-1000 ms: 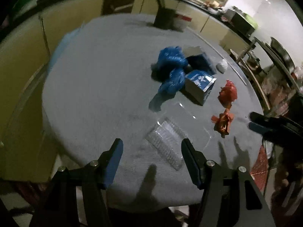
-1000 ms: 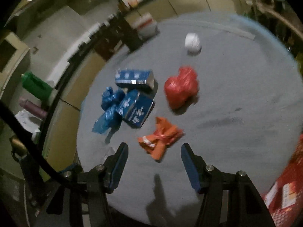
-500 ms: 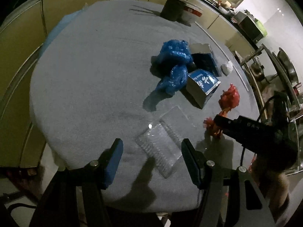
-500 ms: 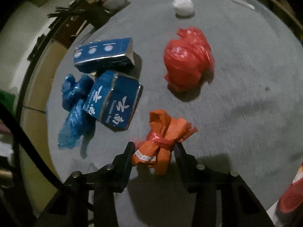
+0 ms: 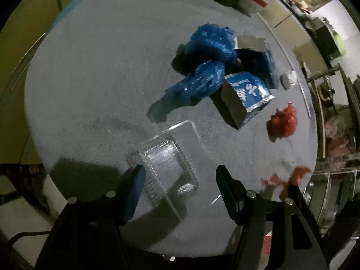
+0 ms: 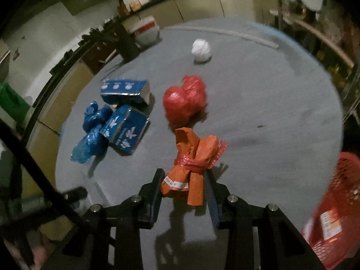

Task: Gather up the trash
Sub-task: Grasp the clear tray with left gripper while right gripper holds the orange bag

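My right gripper (image 6: 183, 184) is shut on an orange wrapper bundle (image 6: 193, 157) and holds it above the grey round table (image 6: 270, 103); the bundle shows blurred in the left wrist view (image 5: 285, 181). My left gripper (image 5: 180, 180) is open, its fingers on either side of a clear plastic tray (image 5: 168, 168) lying on the table. On the table lie a crumpled red bag (image 6: 185, 100), a blue plastic bag (image 6: 92, 130), two blue cartons (image 6: 126, 130) (image 6: 126, 90) and a white paper ball (image 6: 201, 50).
A red mesh basket (image 6: 333, 213) is at the right edge of the right wrist view. A white bucket (image 6: 146, 30) and a dark object stand at the table's far side. Cabinets and a metal rack (image 5: 333, 103) surround the table.
My right gripper closed on the orange bundle and lifted it off the table. My left gripper moved forward over the clear tray.
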A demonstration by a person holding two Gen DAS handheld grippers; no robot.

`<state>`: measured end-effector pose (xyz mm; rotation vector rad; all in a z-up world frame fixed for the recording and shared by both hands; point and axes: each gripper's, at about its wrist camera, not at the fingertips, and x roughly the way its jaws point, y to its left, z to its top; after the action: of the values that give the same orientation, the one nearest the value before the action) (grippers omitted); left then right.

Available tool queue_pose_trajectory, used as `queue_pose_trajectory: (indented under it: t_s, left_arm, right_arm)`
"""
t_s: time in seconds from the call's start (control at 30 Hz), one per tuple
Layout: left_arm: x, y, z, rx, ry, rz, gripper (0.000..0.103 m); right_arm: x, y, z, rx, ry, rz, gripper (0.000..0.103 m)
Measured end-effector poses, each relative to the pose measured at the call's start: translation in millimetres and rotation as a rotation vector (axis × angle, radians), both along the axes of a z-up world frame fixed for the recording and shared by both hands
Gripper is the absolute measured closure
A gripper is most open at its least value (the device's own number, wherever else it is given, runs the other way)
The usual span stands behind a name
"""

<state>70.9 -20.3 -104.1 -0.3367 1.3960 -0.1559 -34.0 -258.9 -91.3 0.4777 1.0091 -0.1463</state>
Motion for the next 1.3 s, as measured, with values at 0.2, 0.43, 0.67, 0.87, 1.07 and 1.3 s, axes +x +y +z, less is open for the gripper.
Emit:
queue_pose_trajectory:
  t_s: [0.2,0.43,0.67,0.87,1.07,1.3]
  left_arm:
    - [12.4,-6.0,-12.6,0.022,0.048,0.023,0.037]
    - [8.4,8.4,-8.5,-0.05,0.043,0.044,0.037]
    - [6.7,24.4,5.9,-0.137,0.071,0.1,0.037]
    - [14.7,-0.2,1.6,-0.112,0.098,0.081,0.037]
    - [19.4,-5.1,-15.1,-0.101,0.137,0.064,0.037]
    - [16.7,-11.1,-10.7,-0.099,0.108,0.034,0.037]
  right_arm:
    - [-19.9,-7.5,1.6,0.016,-0.029,0.0,0.065]
    - [-28.2,-9.5,-2.1,0.019,-0.06,0.008,0.065]
    - [-28.4,-3.9,2.1,0.015,-0.097,0.032,0.065]
    - [-28.0,2.5,9.4,0.012,-0.121,0.051,0.065]
    - [-27.6,13.1,1.4,-0.006,-0.124,0.088,0.065]
    - [-30.2,8.2,0.2,-0.001,-0.14,0.085,0.065]
